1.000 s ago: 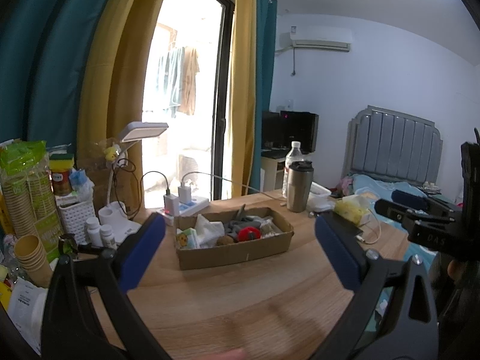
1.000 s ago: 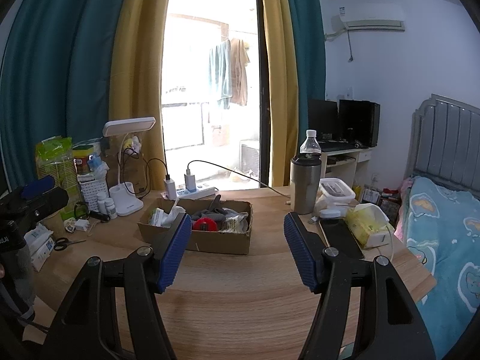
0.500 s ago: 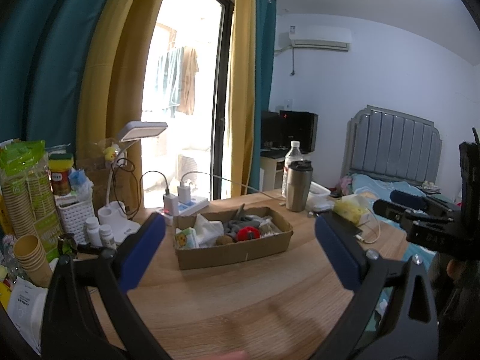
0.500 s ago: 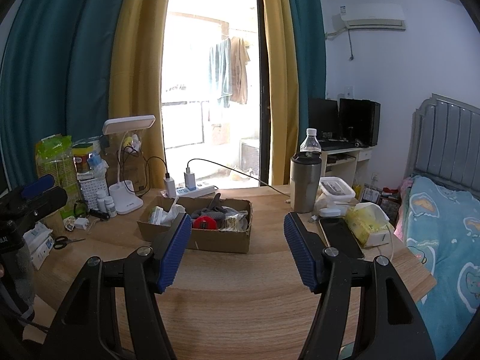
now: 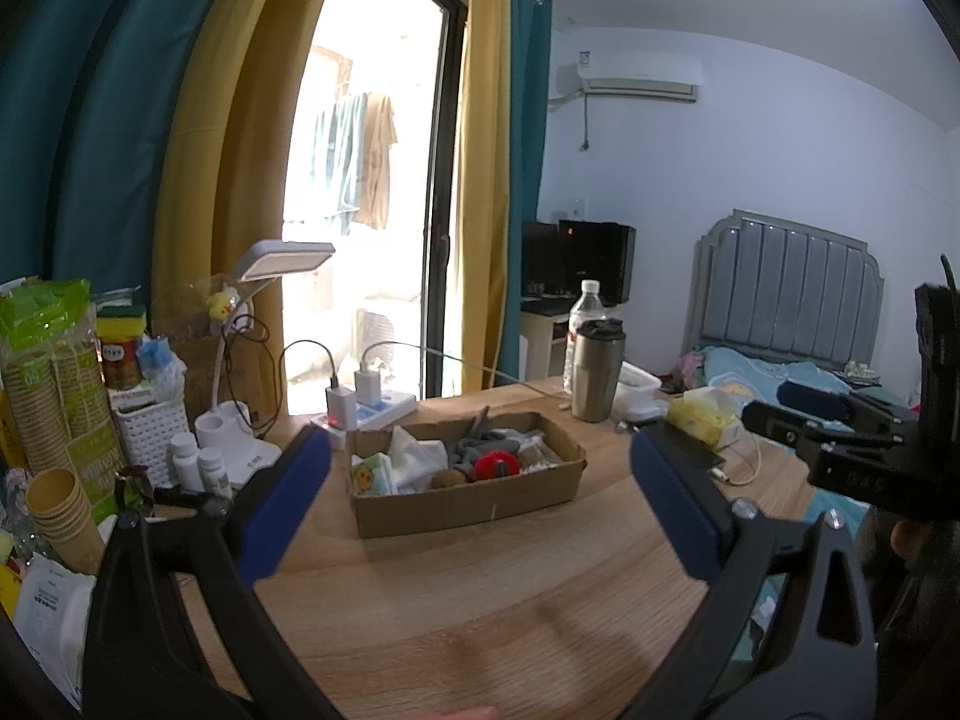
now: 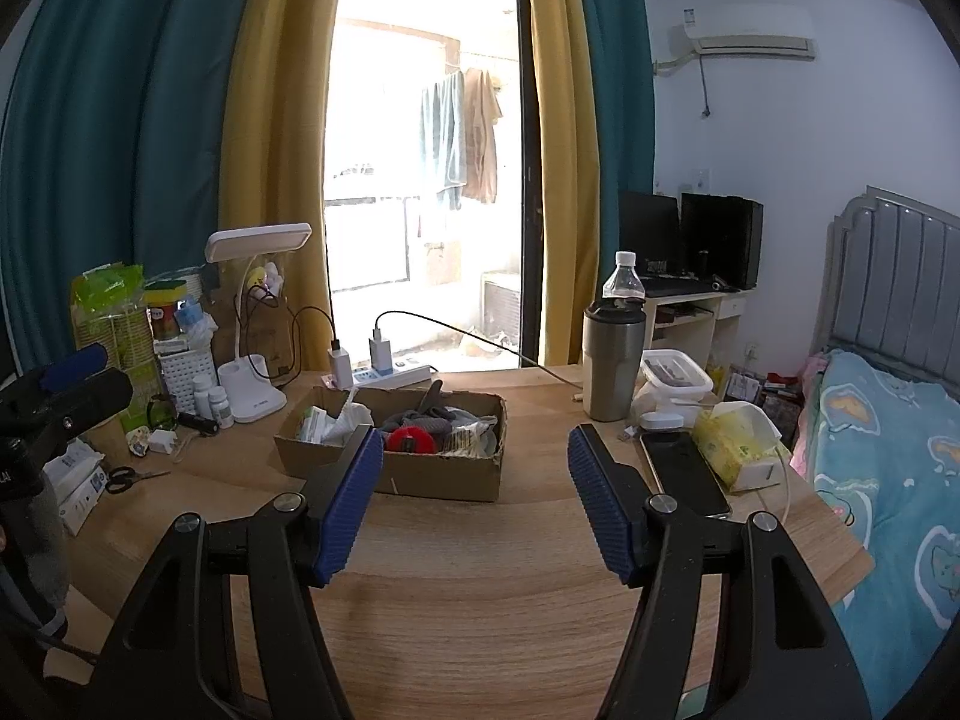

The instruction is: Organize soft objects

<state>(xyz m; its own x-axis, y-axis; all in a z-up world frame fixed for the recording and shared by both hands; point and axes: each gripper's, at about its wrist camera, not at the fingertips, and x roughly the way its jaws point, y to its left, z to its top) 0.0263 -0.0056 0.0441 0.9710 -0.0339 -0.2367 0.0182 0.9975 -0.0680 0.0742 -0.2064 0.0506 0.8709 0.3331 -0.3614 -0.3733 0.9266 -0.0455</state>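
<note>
Holding soft items, cardboard box (image 5: 468,498)

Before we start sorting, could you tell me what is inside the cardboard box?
The cardboard box holds a red round item, grey fabric, white crumpled material and a tissue pack; anything beneath them is hidden.

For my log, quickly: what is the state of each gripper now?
Left gripper: open, holding nothing, above the table.
Right gripper: open, holding nothing.
</note>
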